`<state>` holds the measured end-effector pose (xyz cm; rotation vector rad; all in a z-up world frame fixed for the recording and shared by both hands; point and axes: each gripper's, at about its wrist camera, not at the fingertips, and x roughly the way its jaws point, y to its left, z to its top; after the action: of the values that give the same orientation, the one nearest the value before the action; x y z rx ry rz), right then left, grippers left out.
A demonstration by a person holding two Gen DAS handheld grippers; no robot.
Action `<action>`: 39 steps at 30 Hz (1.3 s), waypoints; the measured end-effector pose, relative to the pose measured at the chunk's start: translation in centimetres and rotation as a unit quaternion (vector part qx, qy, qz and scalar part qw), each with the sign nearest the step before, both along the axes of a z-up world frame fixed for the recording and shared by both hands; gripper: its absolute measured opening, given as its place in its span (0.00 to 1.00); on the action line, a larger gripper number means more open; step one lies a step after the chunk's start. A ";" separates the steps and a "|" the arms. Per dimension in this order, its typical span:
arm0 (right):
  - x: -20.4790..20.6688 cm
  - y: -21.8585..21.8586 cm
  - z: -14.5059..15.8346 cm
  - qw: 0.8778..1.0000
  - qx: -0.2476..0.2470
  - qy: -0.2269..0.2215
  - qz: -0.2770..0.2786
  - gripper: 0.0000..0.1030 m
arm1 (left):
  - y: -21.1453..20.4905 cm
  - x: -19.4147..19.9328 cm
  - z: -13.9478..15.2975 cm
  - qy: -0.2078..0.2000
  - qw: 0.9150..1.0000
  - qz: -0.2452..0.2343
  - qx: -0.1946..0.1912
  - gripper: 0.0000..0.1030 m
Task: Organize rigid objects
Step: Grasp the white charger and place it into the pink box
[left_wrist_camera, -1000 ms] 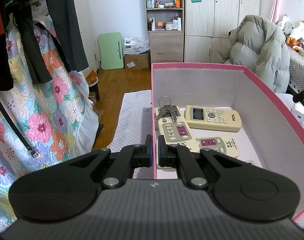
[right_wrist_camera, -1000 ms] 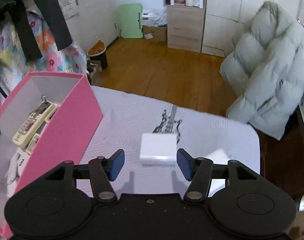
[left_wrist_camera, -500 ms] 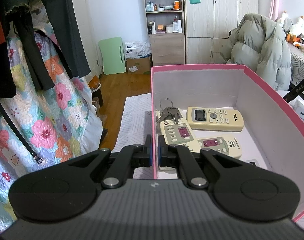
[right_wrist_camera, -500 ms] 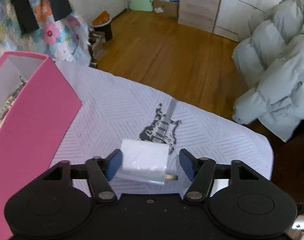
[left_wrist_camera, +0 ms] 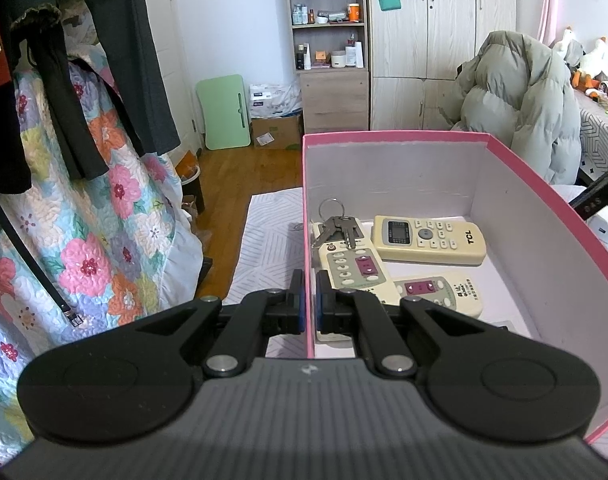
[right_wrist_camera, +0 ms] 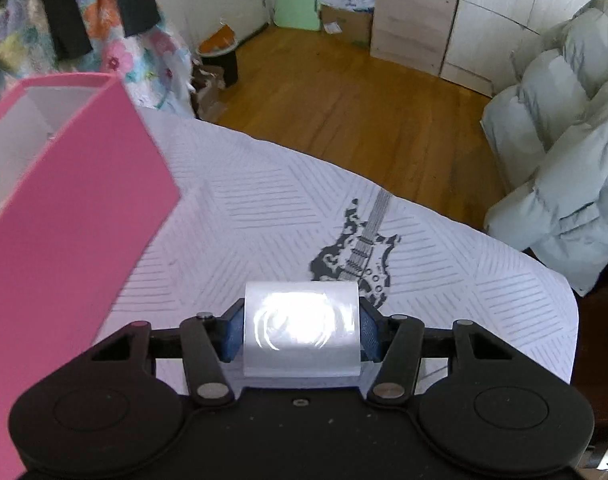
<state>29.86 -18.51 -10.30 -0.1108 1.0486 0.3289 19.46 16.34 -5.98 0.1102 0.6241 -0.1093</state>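
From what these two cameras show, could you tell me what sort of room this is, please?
Most likely a lived-in bedroom. A pale wooden wardrobe stands against the far wall beside an open shelf of small toiletry bottles, dark clothes hang over a floral quilt, and plush toys sit at the right.

Soft, even daylight fills both views, bright and cool, with only faint shadows. In the right wrist view a strong white glare blooms on the top of the glossy white block (right_wrist_camera: 302,330), washing out its surface, and the pink box (right_wrist_camera: 70,216) beside it looks slightly smeared with motion blur. The left wrist view is sharp: print on the remote (left_wrist_camera: 428,238) reads clearly. Fisheye distortion bends the wardrobe (left_wrist_camera: 440,40) and darkens the corners.
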 end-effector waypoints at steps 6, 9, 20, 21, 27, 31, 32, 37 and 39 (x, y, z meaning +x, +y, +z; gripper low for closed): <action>-3.4 0.0 4.2 0.997 0.040 -0.062 0.004 0.59 | 0.1 0.0 0.0 -0.001 1.000 0.001 0.003 0.04; -5.5 0.6 7.0 0.992 0.079 -0.099 0.016 0.59 | 0.1 0.0 0.1 0.000 1.000 0.002 0.004 0.04; -10.6 8.3 13.3 0.958 0.156 -0.157 0.181 0.59 | 0.4 0.1 0.0 0.004 1.000 0.006 -0.003 0.04; -10.7 9.2 13.2 0.955 0.157 -0.150 0.204 0.59 | 0.4 0.1 0.0 0.004 1.000 0.006 -0.002 0.04; -9.2 13.8 11.1 0.953 0.073 -0.101 0.276 0.59 | 0.5 0.1 0.0 0.003 1.000 0.003 -0.006 0.04; -8.4 16.2 8.8 0.945 -0.026 -0.065 0.321 0.59 | 0.4 0.1 0.1 0.003 1.000 0.015 -0.008 0.04; -8.1 16.7 8.2 0.940 -0.057 -0.052 0.331 0.59 | 0.3 0.1 0.1 0.002 1.000 0.016 -0.005 0.04; -6.8 18.5 7.1 0.917 -0.148 -0.023 0.369 0.59 | 0.2 0.0 0.0 0.000 1.000 0.015 -0.003 0.04; -6.6 19.3 6.6 0.911 -0.170 -0.009 0.375 0.59 | 0.2 0.0 0.0 0.000 1.000 0.014 -0.005 0.04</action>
<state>23.29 0.81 -3.73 -0.8438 1.0034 0.8345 19.46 16.55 -5.96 0.0924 0.6247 -0.0847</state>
